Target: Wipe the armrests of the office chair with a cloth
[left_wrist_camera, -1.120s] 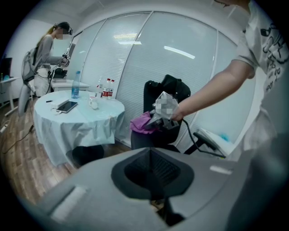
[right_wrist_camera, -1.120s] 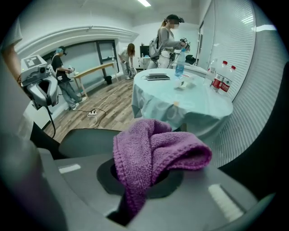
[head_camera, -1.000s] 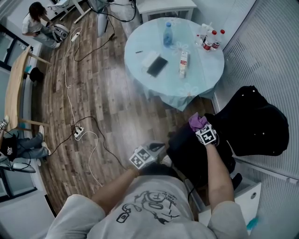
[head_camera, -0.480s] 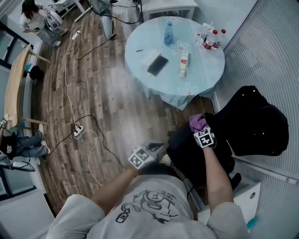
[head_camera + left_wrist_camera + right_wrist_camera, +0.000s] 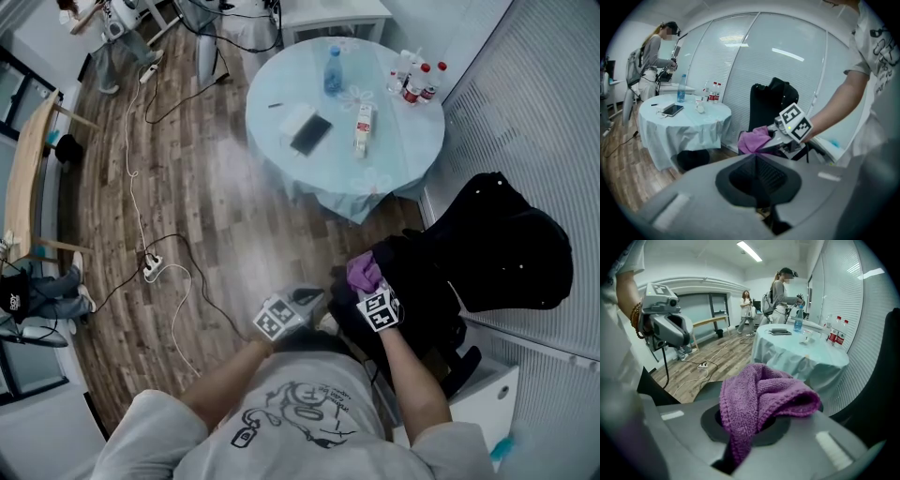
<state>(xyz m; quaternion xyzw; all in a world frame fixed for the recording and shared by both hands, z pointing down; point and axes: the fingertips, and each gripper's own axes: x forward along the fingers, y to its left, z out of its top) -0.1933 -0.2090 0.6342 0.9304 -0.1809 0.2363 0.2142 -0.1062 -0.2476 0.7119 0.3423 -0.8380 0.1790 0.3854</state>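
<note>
The black office chair stands at my right, with a black jacket draped over its backrest. My right gripper is shut on a bunched purple cloth and hangs over the chair's left front edge; whether the cloth touches an armrest is hidden. In the right gripper view the cloth bulges out of the right gripper and covers its jaws. My left gripper hovers just left of the chair, shut and holding nothing. The left gripper looks toward the cloth and the chair back.
A round table with a pale blue cover carries bottles, a phone and a carton. Cables and a power strip lie on the wooden floor. A white cabinet stands right of the chair. A person stands far back.
My right gripper has moved the cloth nearer to me and leftward, from the chair's far side to its left front edge. The left gripper barely shifted. The distant person stood up.
</note>
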